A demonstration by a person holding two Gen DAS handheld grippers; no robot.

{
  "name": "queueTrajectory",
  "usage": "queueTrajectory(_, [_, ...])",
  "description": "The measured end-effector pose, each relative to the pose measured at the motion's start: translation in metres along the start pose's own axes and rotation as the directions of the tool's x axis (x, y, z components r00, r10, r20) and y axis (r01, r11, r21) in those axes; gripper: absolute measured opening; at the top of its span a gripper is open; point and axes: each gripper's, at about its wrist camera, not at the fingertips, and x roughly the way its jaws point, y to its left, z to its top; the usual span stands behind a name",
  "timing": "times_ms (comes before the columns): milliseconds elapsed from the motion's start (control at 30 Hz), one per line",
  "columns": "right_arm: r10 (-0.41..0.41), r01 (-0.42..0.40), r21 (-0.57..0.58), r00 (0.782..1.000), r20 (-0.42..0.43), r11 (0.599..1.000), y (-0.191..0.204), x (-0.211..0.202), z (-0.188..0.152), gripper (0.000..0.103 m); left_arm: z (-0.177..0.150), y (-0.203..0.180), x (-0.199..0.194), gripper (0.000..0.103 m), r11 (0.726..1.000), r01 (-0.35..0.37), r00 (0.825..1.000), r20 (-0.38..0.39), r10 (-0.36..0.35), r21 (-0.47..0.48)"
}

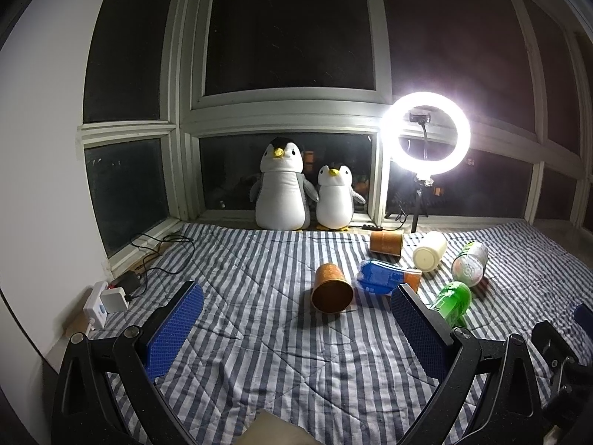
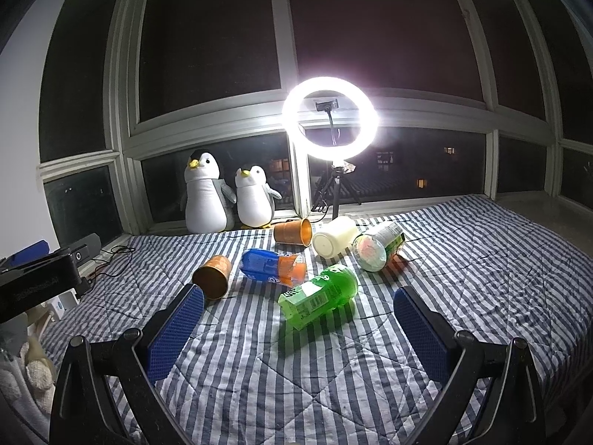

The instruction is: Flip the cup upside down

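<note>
Several cups lie on their sides on a blue-and-white striped quilt [image 1: 259, 352]. A copper cup [image 1: 331, 288] lies with its mouth toward me; it also shows in the right wrist view [image 2: 212, 276]. A second copper cup [image 1: 386, 243] [image 2: 293, 231], a white cup [image 1: 430, 251] [image 2: 333, 241], a green cup [image 1: 453, 301] [image 2: 318, 292], a blue-and-orange cup [image 1: 385, 278] [image 2: 273, 266] and a clear green-labelled cup [image 1: 470, 263] [image 2: 376, 250] lie nearby. My left gripper [image 1: 296, 311] is open and empty, just short of the near copper cup. My right gripper [image 2: 298, 313] is open and empty, just short of the green cup.
Two plush penguins [image 1: 281, 185] [image 1: 335, 198] stand on the window sill at the back. A lit ring light on a tripod [image 1: 426, 133] [image 2: 330, 122] stands behind the cups. A power strip and cables [image 1: 107, 298] lie at the left by the wall.
</note>
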Motion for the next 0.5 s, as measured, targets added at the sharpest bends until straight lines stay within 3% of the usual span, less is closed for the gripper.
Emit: queueTrajectory(500, [-0.011,0.011,0.025,1.000,-0.009,1.000,-0.015,0.003,-0.001,0.101,0.000,-0.012,0.015,0.102,1.000,0.015,1.000,-0.024,-0.015,0.013])
